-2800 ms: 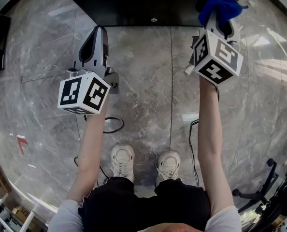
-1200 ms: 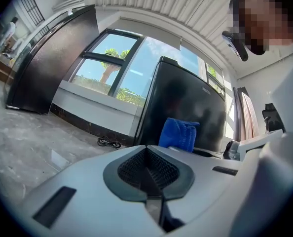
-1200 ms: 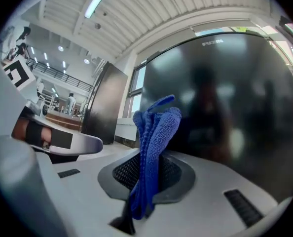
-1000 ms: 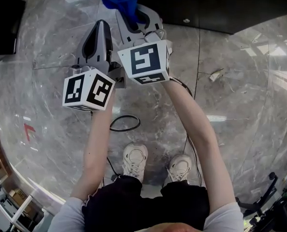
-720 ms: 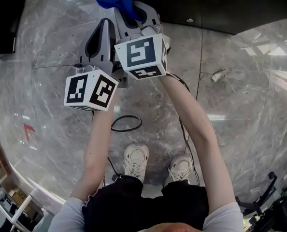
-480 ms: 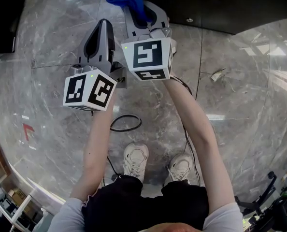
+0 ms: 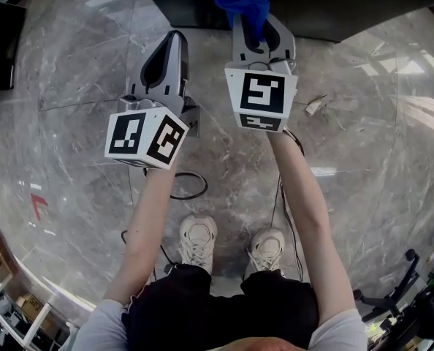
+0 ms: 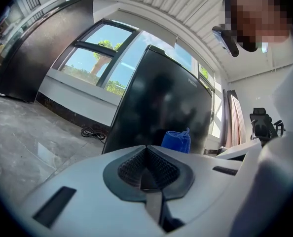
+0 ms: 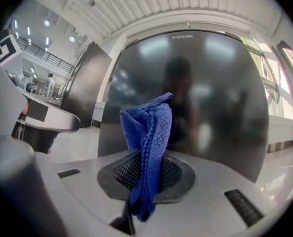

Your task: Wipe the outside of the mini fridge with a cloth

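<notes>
A grey marble floor fills the head view. At its far edge stands the black mini fridge. In the right gripper view its glossy door takes up most of the frame, upright and closed.

The person stands facing it, both arms stretched forward, with white shoes side by side below.

The right tool is held out towards the fridge front. Its jaws are pinching a blue cloth, which stands up in a folded bunch above the pads. The bunch sits in front of the door, but whether it touches the door cannot be told. The left tool hangs just beside the right one and a little further back from the fridge. Its jaws are pressed together with nothing between them, and the cloth shows just past them in the left gripper view.

A black cable lies looped on the floor near the left arm.
</notes>
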### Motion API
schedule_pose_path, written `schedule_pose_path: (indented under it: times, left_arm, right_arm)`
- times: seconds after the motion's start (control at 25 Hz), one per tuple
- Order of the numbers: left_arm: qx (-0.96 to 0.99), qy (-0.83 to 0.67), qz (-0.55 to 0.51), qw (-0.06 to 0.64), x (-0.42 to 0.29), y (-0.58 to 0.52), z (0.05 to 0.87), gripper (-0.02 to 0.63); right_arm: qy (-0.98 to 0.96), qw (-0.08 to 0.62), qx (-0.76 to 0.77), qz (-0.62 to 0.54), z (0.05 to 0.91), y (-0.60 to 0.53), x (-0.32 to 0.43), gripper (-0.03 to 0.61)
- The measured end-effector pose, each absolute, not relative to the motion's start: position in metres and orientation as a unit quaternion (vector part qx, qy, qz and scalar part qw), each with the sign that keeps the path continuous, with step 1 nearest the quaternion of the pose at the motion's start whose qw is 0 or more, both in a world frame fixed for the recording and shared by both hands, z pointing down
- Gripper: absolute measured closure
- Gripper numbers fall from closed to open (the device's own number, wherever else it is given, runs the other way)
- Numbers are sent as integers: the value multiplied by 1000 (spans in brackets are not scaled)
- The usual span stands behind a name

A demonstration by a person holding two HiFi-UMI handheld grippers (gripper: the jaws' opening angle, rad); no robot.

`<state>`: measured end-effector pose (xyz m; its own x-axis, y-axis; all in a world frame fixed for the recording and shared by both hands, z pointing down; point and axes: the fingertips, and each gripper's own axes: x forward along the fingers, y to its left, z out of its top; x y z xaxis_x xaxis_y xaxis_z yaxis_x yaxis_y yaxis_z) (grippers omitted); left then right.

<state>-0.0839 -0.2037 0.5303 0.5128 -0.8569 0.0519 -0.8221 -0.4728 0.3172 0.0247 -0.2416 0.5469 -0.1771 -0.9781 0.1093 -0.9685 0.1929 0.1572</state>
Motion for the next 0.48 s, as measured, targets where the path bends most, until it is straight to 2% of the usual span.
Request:
schedule_pose_path:
  times: [0.48]
  left_arm:
    - [841, -515, -57, 153, -105, -206, 532, 609]
  right_arm:
    - [-643, 78, 762, 8, 549, -219, 171, 506]
